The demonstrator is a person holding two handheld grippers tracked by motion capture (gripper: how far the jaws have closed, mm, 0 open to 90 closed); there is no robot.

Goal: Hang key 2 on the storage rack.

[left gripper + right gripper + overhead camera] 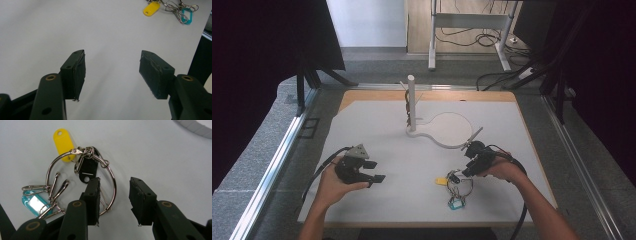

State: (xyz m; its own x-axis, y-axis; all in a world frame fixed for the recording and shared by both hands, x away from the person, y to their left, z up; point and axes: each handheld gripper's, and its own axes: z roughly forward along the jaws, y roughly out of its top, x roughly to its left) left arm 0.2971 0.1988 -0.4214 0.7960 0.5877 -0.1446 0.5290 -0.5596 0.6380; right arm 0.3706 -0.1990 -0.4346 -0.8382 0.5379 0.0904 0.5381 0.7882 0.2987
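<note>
A metal key ring [114, 182] lies flat on the white mat [377, 130], carrying a yellow tag [62, 142], a black tag [88, 170], a teal tag [35, 202] and several wire clips. My right gripper [115, 192] hangs just over it, jaws apart, with the ring's right arc lying between the pads and neither pad pressing on it. In the high view that gripper [457, 175] sits at the ring's [459, 190] upper edge. My left gripper [377, 171] rests at the mat's left, open and empty [112, 67]; the yellow tag [151, 8] and teal tag [187, 15] lie far ahead of it.
A white upright post [411, 102] with small pegs stands at the mat's back middle, and a curved white loop [447, 142] runs from its foot toward the right hand. A wooden board edge [432, 95] borders the mat. Table legs and cables lie beyond on the floor.
</note>
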